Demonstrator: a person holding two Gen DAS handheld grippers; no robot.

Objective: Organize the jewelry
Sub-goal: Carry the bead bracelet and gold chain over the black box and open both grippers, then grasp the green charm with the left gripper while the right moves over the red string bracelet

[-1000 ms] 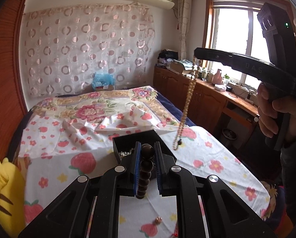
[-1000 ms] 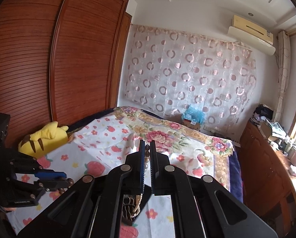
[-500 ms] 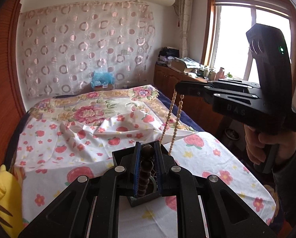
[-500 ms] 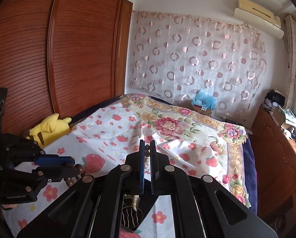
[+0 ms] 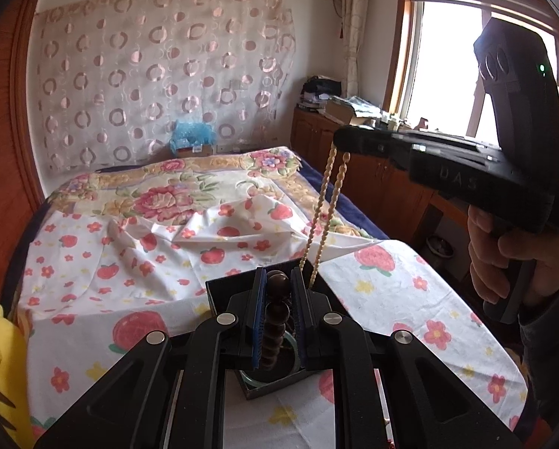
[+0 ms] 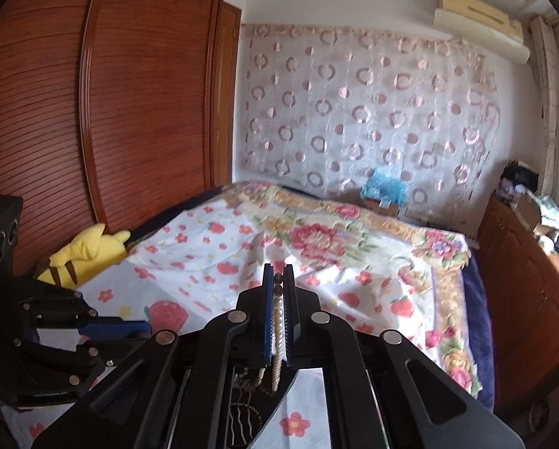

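Observation:
My left gripper (image 5: 278, 280) is shut on a dark brown wooden bead bracelet (image 5: 275, 314), held over a black jewelry box (image 5: 223, 292) on the bed. My right gripper (image 5: 341, 142) is shut on a cream bead necklace (image 5: 326, 217), whose two strands hang down into the box's far right side. In the right wrist view the right gripper (image 6: 278, 278) pinches the necklace (image 6: 277, 314), with the box (image 6: 242, 419) below. The left gripper (image 6: 129, 327) shows at the left there.
A bed with a strawberry and flower sheet (image 5: 129, 262) holds the box. A yellow plush toy (image 6: 81, 250) lies by the wooden wardrobe (image 6: 92, 112). Wooden cabinets (image 5: 373, 187) stand on the right under the window. A glass bangle (image 5: 296, 359) lies in the box.
The right gripper has lowered the necklace so its strands now drop into the box. The left gripper has moved forward over the box with the bracelet.

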